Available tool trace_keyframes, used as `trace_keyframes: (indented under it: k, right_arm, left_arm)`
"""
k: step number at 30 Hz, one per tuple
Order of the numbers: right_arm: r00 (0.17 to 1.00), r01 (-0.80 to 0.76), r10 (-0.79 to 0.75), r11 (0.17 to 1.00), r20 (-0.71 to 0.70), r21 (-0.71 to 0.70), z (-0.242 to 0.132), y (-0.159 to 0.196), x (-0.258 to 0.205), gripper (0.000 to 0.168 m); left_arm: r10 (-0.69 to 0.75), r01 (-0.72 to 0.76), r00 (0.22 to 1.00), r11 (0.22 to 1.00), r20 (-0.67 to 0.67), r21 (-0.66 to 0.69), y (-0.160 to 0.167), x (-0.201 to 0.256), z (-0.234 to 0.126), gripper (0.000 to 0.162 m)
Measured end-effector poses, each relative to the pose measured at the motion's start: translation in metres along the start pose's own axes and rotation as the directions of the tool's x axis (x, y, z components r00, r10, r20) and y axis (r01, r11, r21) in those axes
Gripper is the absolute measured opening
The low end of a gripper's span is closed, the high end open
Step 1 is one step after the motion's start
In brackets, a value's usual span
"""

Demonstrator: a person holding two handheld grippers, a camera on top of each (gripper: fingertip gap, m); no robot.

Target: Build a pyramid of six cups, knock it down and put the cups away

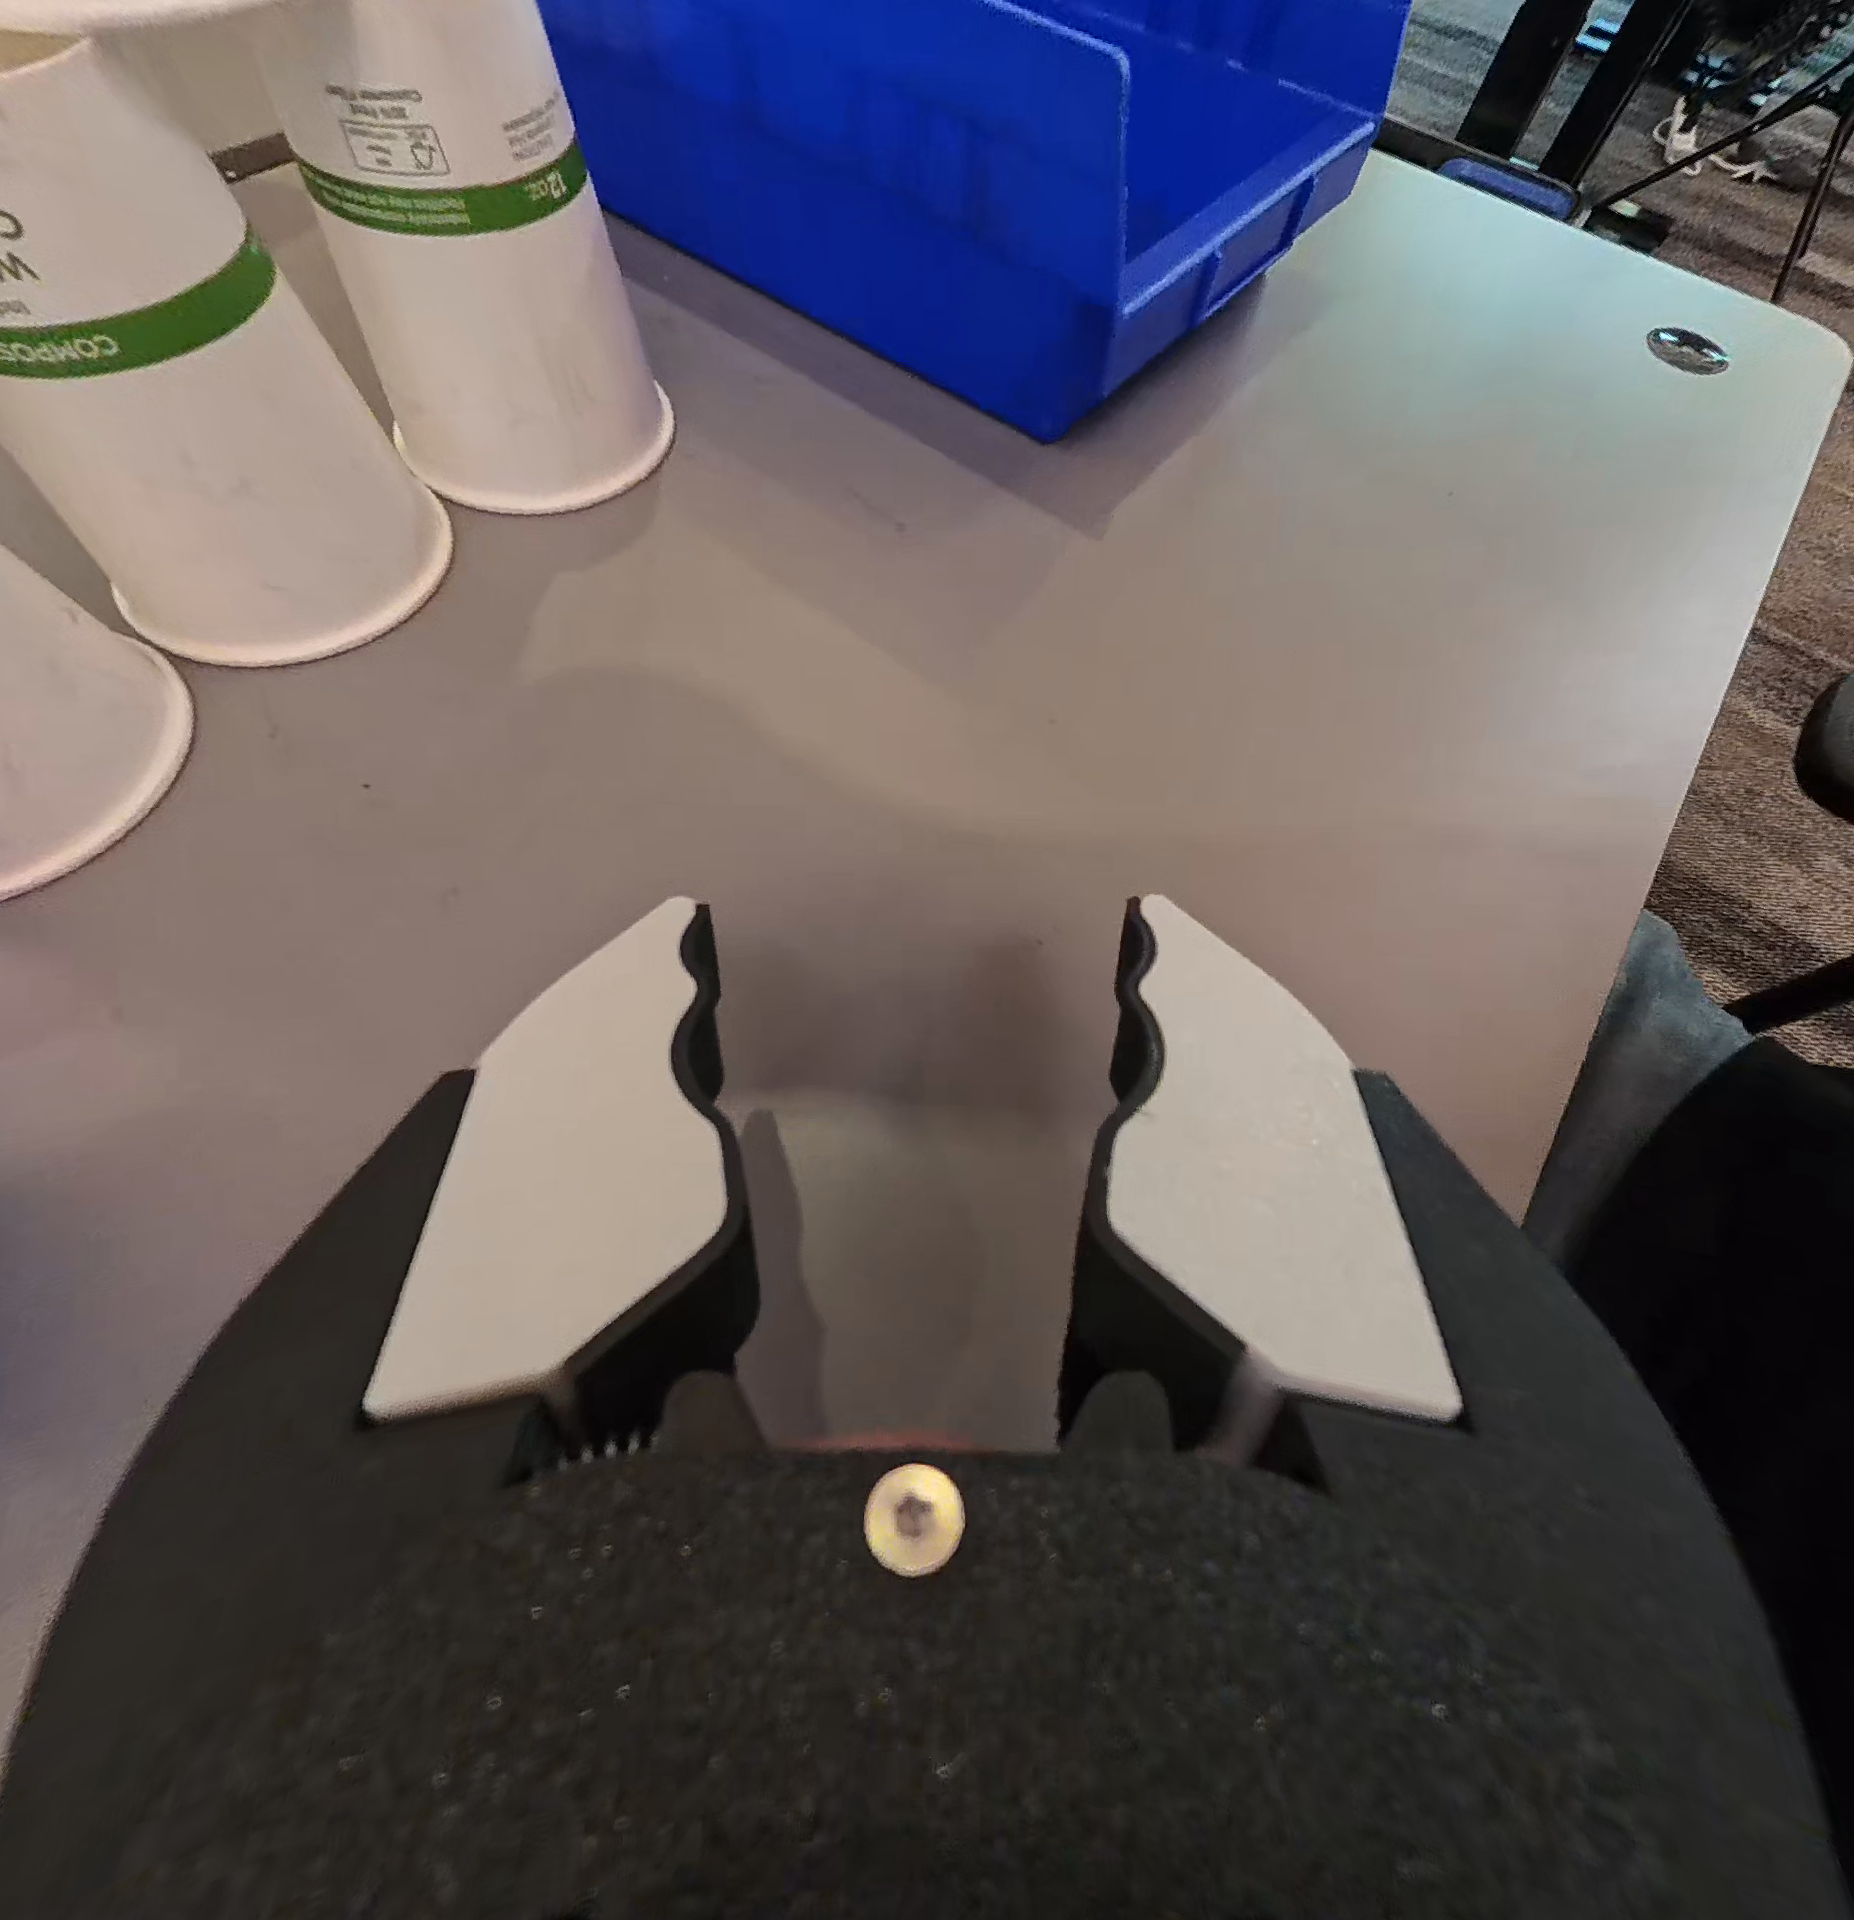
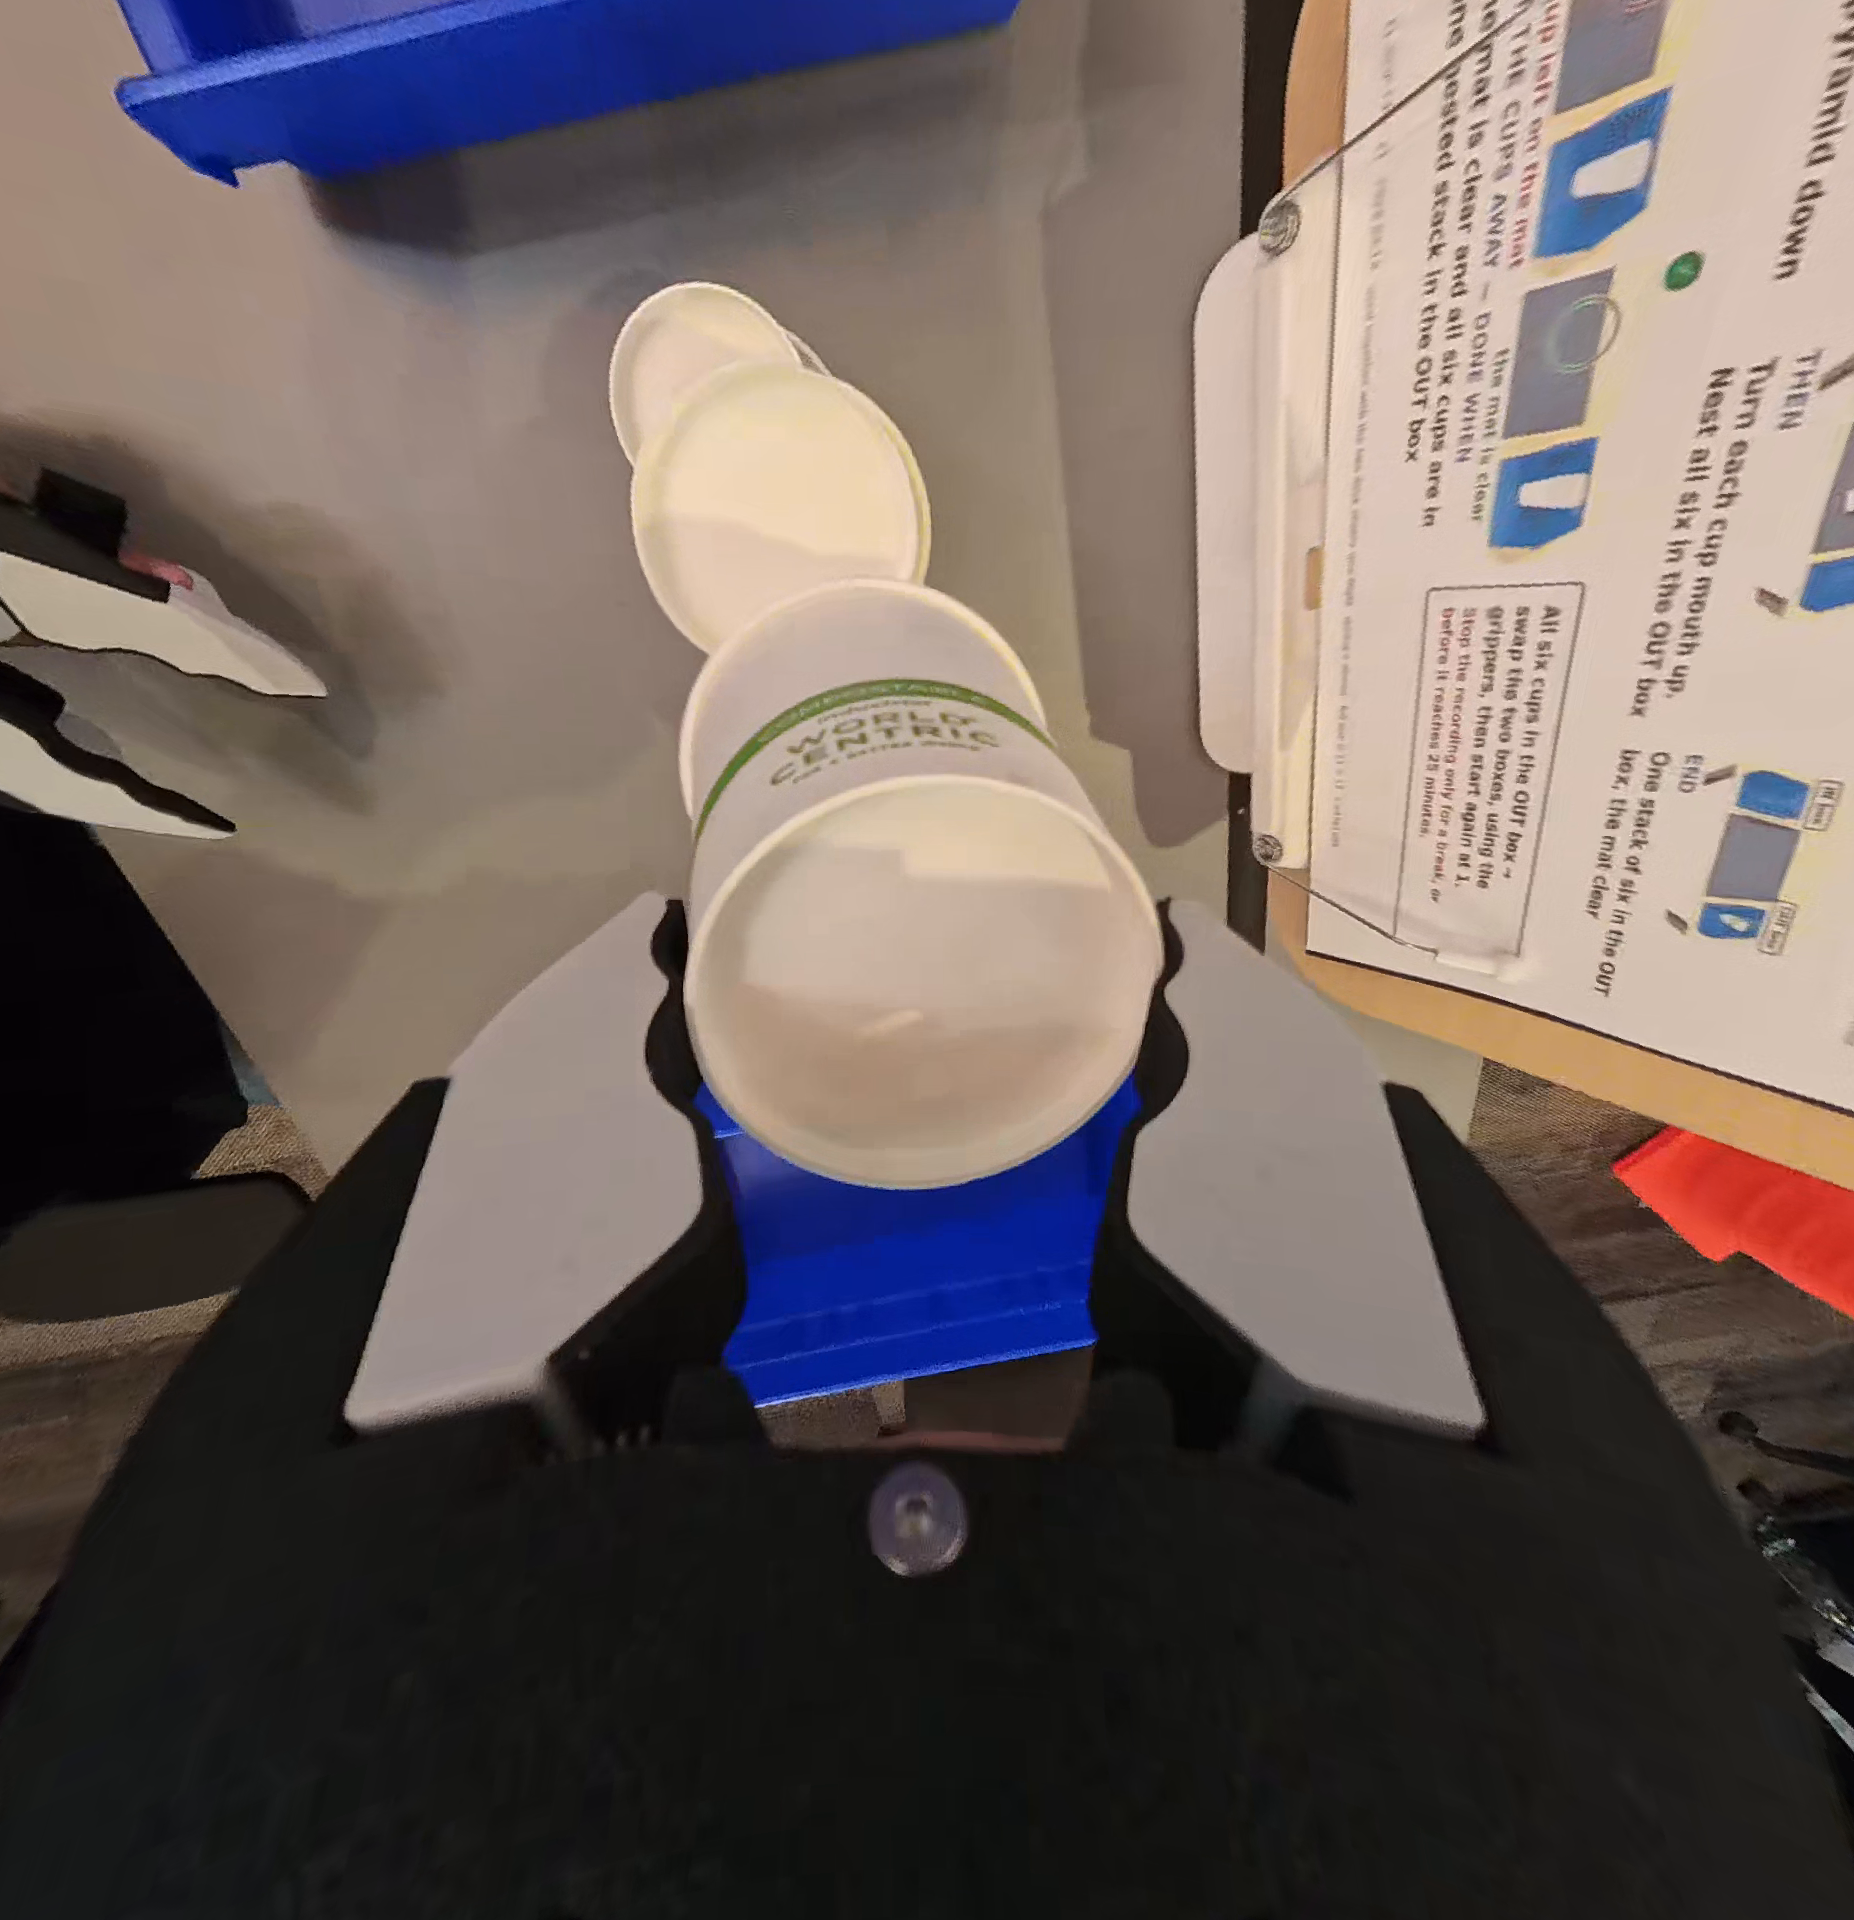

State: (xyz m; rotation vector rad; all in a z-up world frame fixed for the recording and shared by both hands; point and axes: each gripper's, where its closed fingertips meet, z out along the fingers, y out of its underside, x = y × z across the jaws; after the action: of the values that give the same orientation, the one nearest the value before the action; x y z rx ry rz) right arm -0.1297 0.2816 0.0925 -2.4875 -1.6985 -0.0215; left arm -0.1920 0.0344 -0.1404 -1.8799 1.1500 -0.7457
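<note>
Cups first: my right tool (image 2: 912,935) is clenched on a white paper cup with a green band (image 2: 892,904), held upside down with its base toward the camera, above the grey counter (image 2: 403,343). Beyond it I see two more inverted white paper cups (image 2: 767,488) standing on the counter, overlapping in view. A blue plastic bin (image 2: 528,94) sits at the far edge, and another blue bin (image 2: 902,1299) shows beneath the held cup. A printed instruction sheet (image 2: 1629,520) lies to the right. My left tool (image 1: 918,925) is released, fingers spread, holding nothing above bare counter; three inverted cups (image 1: 487,312) stand to its far left.
</note>
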Motion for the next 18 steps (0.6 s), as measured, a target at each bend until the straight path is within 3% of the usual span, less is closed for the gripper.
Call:
trace_keyframes:
  k: [7,9,12,14,18]
  right_arm:
    - [0.999,-0.025,0.025,1.0,0.026,0.005,0.001,-0.005,-0.001,0.084]
    - [1.0,-0.024,0.024,1.0,0.0,0.02,-0.007,-0.005,-0.001,0.092]
    - [0.998,0.023,-0.015,0.991,-0.063,0.133,-0.035,-0.011,-0.008,0.093]
    - [0.984,0.078,-0.035,0.966,-0.177,0.245,-0.06,-0.014,-0.013,0.091]
    - [0.921,0.208,0.011,0.832,-0.39,0.514,-0.094,-0.002,-0.052,0.091]
  left_arm:
    - [-0.015,0.015,1.0,1.0,-0.021,-0.012,0.002,0.003,0.002,0.073]
    - [-0.014,0.014,1.0,1.0,-0.026,-0.014,0.002,0.004,0.002,0.073]
    - [-0.012,0.012,1.0,1.0,-0.026,-0.016,0.004,0.004,0.002,0.073]
    - [-0.017,0.017,1.0,1.0,-0.022,-0.016,0.004,0.001,0.001,0.073]
    - [-0.051,0.052,0.999,0.998,-0.009,0.025,-0.003,-0.007,-0.005,0.072]
